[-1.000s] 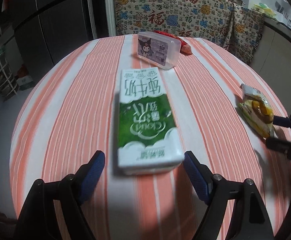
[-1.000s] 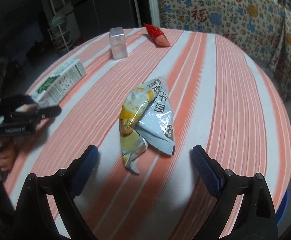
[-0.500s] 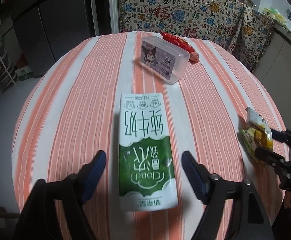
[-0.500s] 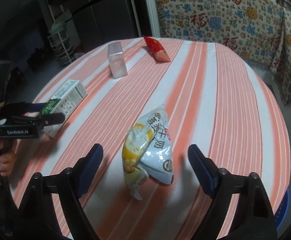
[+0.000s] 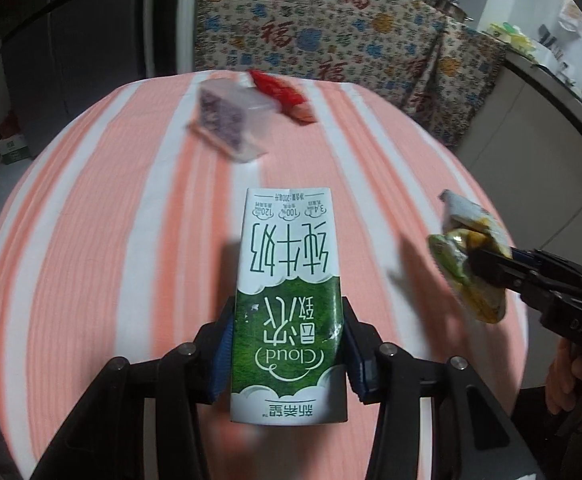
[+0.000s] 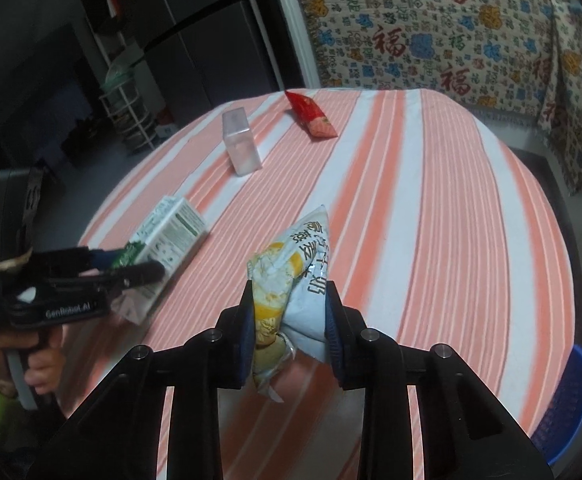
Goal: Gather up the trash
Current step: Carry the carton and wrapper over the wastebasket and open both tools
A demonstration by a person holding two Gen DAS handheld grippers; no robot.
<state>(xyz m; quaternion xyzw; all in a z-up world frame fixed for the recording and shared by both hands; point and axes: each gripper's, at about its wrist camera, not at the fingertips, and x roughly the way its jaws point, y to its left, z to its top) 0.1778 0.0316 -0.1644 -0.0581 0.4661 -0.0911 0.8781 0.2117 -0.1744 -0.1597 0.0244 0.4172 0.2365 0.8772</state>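
Left gripper (image 5: 287, 344) is clamped on the green-and-white milk carton (image 5: 289, 280), pads on the two long side faces at the near, green end. Carton runs straight ahead from the jaws, far end out over the striped tablecloth (image 5: 111, 220). The right wrist view suggests it is slightly raised, though I can't confirm it is clear of the cloth. Gripping the narrow width makes sense: the flat sides give the pads parallel faces, so the box shouldn't twist.

Right gripper (image 6: 289, 328) is closed on the crumpled yellow-and-pale-blue snack wrapper (image 6: 291, 276), pinched low on the bag with the pointed top standing up ahead of the jaws and a loose tail hanging below. Soft film, so the hold is probably only as good as the bunching; the tail could snag.

Both pieces of trash are in hand, so the likely next step is carrying them to a bin. A blue basket (image 6: 567, 400) sits low to the right of the right gripper, beyond the table edge, and is probably the drop spot.

Ahead of both grippers: a clear plastic box (image 6: 242, 146) and a red snack packet (image 6: 311, 116), far across the table, well apart from the held items. Table edge curves away close on the right; open cloth between the grippers. The left gripper would have to cross toward the right one to reach the basket.
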